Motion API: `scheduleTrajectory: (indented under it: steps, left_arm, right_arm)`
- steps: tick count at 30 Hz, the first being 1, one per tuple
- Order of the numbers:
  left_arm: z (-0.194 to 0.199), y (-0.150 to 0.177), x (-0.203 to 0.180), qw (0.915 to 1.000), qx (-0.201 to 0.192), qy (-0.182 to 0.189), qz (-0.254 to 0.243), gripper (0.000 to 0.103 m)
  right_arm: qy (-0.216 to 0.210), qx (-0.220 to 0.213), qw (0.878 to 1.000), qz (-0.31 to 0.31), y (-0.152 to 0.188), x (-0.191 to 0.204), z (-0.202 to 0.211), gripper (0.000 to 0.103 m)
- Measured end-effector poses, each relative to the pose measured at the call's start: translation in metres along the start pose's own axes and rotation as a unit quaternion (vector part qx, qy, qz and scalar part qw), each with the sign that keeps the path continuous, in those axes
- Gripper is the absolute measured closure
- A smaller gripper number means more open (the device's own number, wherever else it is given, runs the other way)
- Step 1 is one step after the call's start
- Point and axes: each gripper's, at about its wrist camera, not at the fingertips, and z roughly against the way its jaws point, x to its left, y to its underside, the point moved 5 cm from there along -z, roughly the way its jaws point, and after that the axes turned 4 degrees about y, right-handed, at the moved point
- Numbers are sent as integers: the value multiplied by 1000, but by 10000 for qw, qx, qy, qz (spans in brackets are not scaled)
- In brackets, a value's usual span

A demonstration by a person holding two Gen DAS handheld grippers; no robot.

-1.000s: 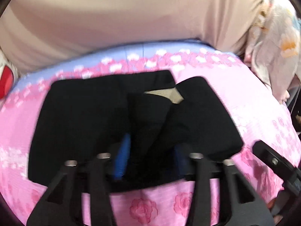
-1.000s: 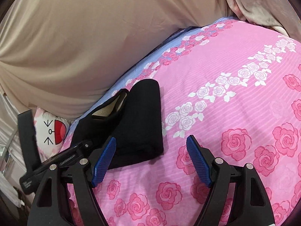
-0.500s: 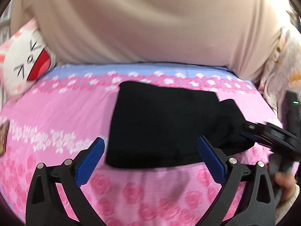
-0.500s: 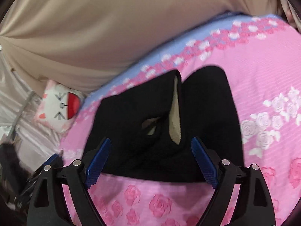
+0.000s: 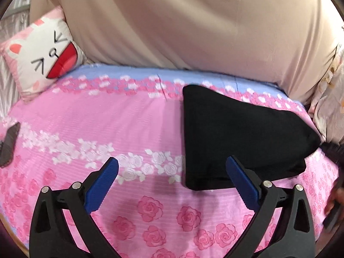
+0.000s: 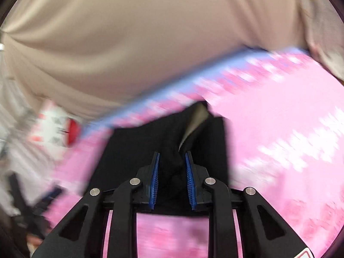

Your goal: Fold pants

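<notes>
The black pants [image 5: 232, 133] lie folded into a compact bundle on the pink rose bedsheet [image 5: 107, 124], right of centre in the left wrist view. My left gripper [image 5: 172, 182] is open and empty, just in front of the bundle's near left corner. In the blurred right wrist view my right gripper [image 6: 172, 172] is shut on a bunched edge of the pants [image 6: 133, 150]; a pale inner lining [image 6: 193, 124] shows behind the pads.
A white cat-face cushion [image 5: 43, 51] leans at the back left. A beige curtain [image 5: 193, 21] hangs behind the bed. A dark flat object [image 5: 8, 146] lies at the left edge. Floral fabric [image 5: 329, 99] sits at the far right.
My left gripper let go of the pants, opened and swung left. My right gripper moved onto the bundle and closed on its edge.
</notes>
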Motion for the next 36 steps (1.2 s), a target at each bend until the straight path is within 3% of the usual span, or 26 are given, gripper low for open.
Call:
scheduleTrajectory:
  steps: [1,3,6,11,15,17,20,21,23,25,28,30,31,33,36]
  left_arm:
    - [-8,3,-2,9999,122,34,35,5]
    - [-21,7,-9,9991,348,229,98,5]
    - [-27,10,-19,9985,444,324,61,5]
    - [-29,3,-30,9989,353,297,-18,5]
    - [-32,-5,-42,9991,286,305,-97,5]
    - [-36,-6,-49,9990,304,259,-215,5]
    - [-41,-7,-54,9987,333,163,-352,5]
    - [-43,-7,-54,9986,360,136,-363,5]
    - [-46,-6,-51,9983,429,130,-377,5]
    - [-50,-6,-47,9982,456,86,-374,5]
    - [-57,-6,-45,9980,524,111,-331,5]
    - [-61,-6,-46,9980,540,149,-303,5]
    - [-62,-5,-47,9979,551,153,-302,5]
    - [-65,-4,-49,9976,589,152,-319,5]
    - [-61,-3,-49,9976,578,203,-317,5]
  right_arm:
    - [-171,154,9994,-247,11,-14,-12,79]
    - [-431,-25,9980,-467,15,-18,-2,73]
    - [-132,-397,9989,-229,4,-10,23,56]
    - [-506,-573,9967,263,-34,24,35,56]
    - [-761,22,9899,1192,-55,85,-9,60]
    - [-453,229,9883,1438,-62,88,-40,63]
    - [682,339,9897,1216,-84,43,-87,66]
    - [606,398,9930,931,-87,31,-90,74]
    - [244,201,9982,513,-90,24,-72,74]
    - [241,-99,9965,795,-82,37,-49,68]
    - [109,-50,9949,1001,-57,47,-34,67]
    - [330,93,9930,1127,-42,39,-41,69]
    - [369,109,9931,1108,-37,30,-46,75]
    - [150,40,9970,759,-36,21,-37,75]
    - [233,-316,9968,699,-36,24,-4,66]
